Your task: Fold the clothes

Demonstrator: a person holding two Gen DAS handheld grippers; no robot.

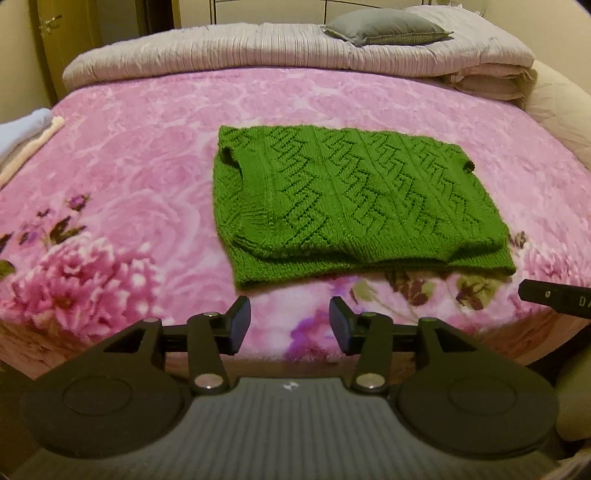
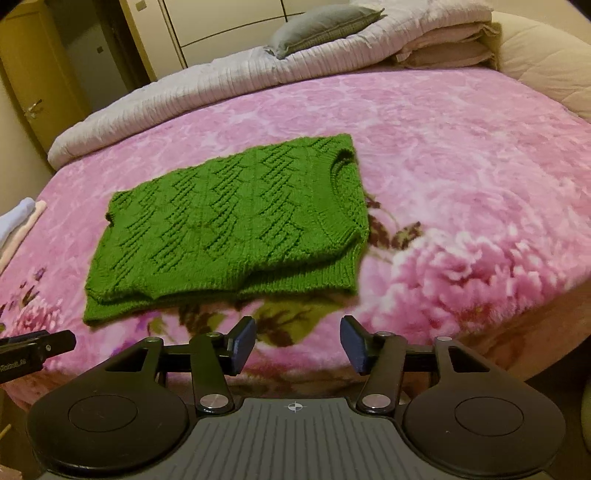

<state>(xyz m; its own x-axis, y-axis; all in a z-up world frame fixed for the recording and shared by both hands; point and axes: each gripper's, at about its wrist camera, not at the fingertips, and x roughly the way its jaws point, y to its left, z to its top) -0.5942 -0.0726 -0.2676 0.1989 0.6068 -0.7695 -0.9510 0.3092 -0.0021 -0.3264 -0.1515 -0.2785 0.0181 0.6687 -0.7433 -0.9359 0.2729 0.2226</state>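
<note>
A green knitted sweater [image 1: 354, 199] lies folded into a rectangle on the pink flowered blanket [image 1: 147, 177], its ribbed hem toward me. My left gripper [image 1: 290, 325] hovers open just short of the sweater's near edge, with nothing between its blue pads. In the right wrist view the same sweater [image 2: 229, 225] sits left of centre, neckline to the right. My right gripper [image 2: 297, 345] is open too, held over the blanket [image 2: 461, 166] in front of the sweater's near right corner, empty. Each gripper's tip shows at the edge of the other's view.
A rolled beige quilt [image 1: 258, 51] with a grey pillow [image 1: 388, 26] lines the far side of the bed. Folded beige bedding [image 1: 491, 81] is stacked at the far right. Folded pale cloths [image 1: 26, 133] lie at the left edge. A yellow door [image 2: 33, 74] stands beyond.
</note>
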